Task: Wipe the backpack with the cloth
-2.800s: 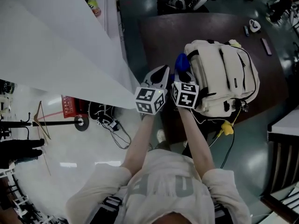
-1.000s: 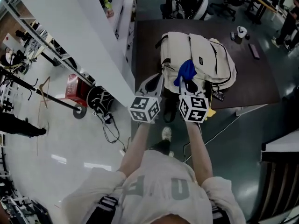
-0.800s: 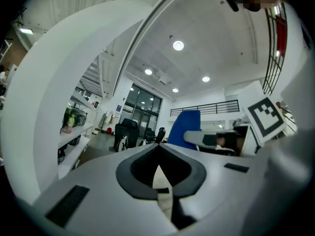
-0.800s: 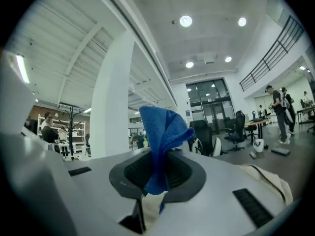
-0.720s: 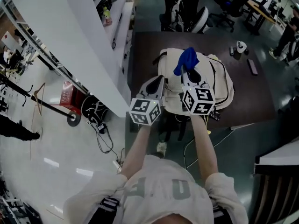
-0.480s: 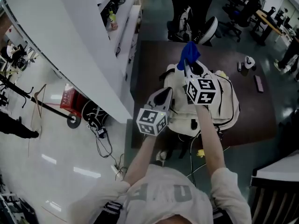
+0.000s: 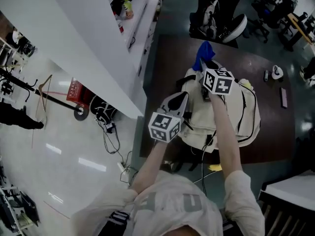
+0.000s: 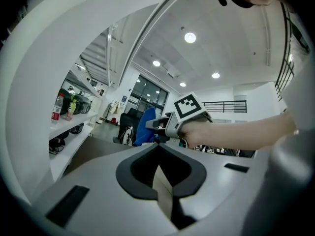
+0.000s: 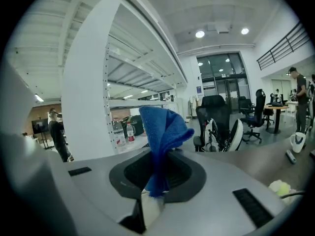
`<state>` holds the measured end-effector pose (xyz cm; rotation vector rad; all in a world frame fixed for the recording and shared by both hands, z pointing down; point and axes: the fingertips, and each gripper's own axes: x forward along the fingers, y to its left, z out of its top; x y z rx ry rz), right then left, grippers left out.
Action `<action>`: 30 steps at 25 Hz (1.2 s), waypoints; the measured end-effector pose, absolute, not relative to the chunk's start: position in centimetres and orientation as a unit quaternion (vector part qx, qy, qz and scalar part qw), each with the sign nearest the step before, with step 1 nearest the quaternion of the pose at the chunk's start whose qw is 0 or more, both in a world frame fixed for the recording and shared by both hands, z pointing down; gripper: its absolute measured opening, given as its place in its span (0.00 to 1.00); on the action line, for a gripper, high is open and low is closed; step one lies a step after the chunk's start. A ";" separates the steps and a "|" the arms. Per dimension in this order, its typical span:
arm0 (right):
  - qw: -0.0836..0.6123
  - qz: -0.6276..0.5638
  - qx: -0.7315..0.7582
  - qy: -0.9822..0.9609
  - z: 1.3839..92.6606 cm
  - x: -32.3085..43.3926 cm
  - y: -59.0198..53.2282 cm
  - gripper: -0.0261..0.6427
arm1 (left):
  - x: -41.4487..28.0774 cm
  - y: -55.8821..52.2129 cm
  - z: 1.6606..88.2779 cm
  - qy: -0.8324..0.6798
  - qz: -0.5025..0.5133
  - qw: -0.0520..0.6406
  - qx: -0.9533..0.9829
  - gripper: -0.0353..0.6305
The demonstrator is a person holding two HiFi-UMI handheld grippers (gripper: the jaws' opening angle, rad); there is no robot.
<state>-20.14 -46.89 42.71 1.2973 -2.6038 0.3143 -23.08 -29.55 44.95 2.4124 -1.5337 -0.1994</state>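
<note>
Firstly, the head view. The backpack [image 7: 231, 117], cream-coloured, lies on a dark brown table [image 7: 170, 63]. Its straps hang over the near edge. The right gripper [image 7: 205, 67] reaches over the pack's far end, and the blue cloth [image 7: 203, 52] stands out of its tip. Contact between cloth and pack cannot be confirmed. The left gripper [image 7: 179, 100] hovers at the pack's near left corner.

Left gripper view. The left gripper [image 8: 158, 167] has its jaws closed together with nothing between them. Beyond it the right gripper [image 8: 158, 125] shows side-on, with the cloth [image 8: 143, 127] at its tip.

Right gripper view. The right gripper [image 9: 147, 198] is clamped on the lower end of the cloth [image 9: 162, 136], and the rest rises in a loose folded tuft. The camera looks level across the room, so the cloth is judged clear of the pack.

Handling, as judgement. The cloth is light, soft and limp, and the free tuft should do the wiping. The pack is soft fabric that is likely to dent and slide under pressure. Steadying it at a firm seam or strap base with the left gripper is advised.

Surroundings. The tabletop is smooth and dark. White shelving [image 9: 93, 82] with bottles [image 9: 123, 131] stands to the left, and office chairs [image 9: 216, 117] stand beyond the table.
</note>
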 end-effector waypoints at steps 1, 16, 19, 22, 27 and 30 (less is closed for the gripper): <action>0.107 0.112 0.440 -0.885 43.0 -20.1 -46.9 0.10 | -23.2 -29.6 45.1 -0.531 -0.067 0.139 0.833 0.06; 0.058 0.159 0.404 -0.899 42.3 -17.4 -36.8 0.10 | -23.0 -25.8 43.9 -0.546 -0.069 0.132 0.824 0.06; 0.049 0.168 0.397 -0.901 42.5 -16.9 -32.8 0.10 | -22.5 -23.1 43.9 -0.545 -0.063 0.130 0.826 0.06; 0.041 0.177 0.393 -0.902 42.9 -16.5 -29.0 0.10 | -22.0 -20.3 43.9 -0.547 -0.061 0.127 0.825 0.06; 0.033 0.187 0.382 -0.904 44.6 -15.8 -22.5 0.10 | -20.6 -15.3 44.5 -0.544 -0.054 0.120 0.829 0.06; 0.026 0.207 0.381 -0.901 45.8 -15.7 -19.2 0.10 | -20.8 -12.9 44.7 -0.547 -0.055 0.123 0.826 0.06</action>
